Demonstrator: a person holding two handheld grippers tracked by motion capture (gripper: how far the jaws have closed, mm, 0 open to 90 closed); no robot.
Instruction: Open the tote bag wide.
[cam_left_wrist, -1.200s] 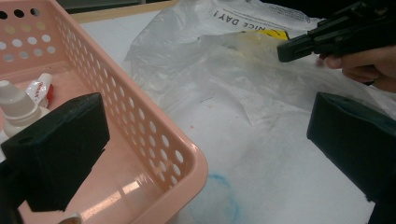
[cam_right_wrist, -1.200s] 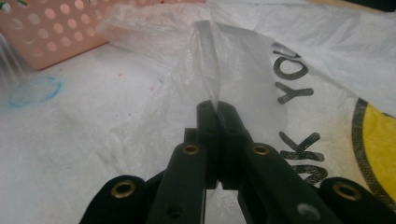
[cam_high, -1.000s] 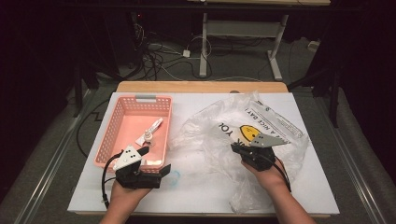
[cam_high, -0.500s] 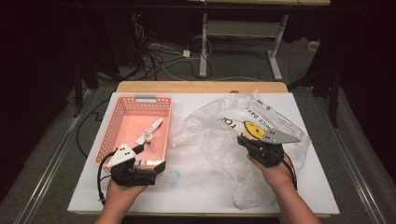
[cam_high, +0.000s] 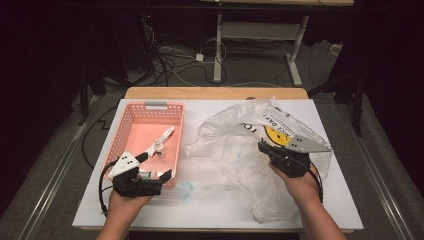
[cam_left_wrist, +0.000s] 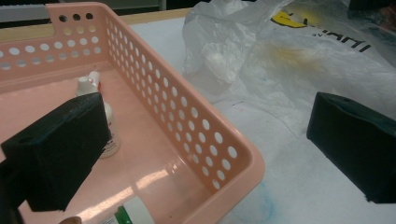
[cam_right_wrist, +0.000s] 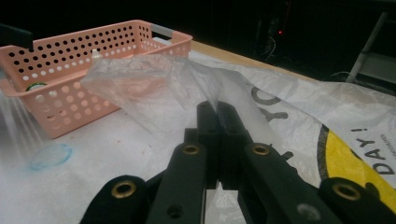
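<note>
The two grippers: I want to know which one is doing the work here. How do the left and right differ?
The left gripper stands wide open with its jaws astride the near corner of the pink basket, holding nothing; the right gripper is shut, pinching a fold of the clear plastic bag. The left points toward the basket's bottles, the right lifts film off the white table. Both are black, hand-held, with a grey plate on top.

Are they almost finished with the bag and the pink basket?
Hard to say how near the end it is. Done: two small bottles already lie in the basket. In hand: the right gripper is shut on a fold of the plastic bag and holds it up off the table. The left gripper is open at the basket's near corner, holding nothing. Whether anything is left inside the bag cannot be seen.
</note>
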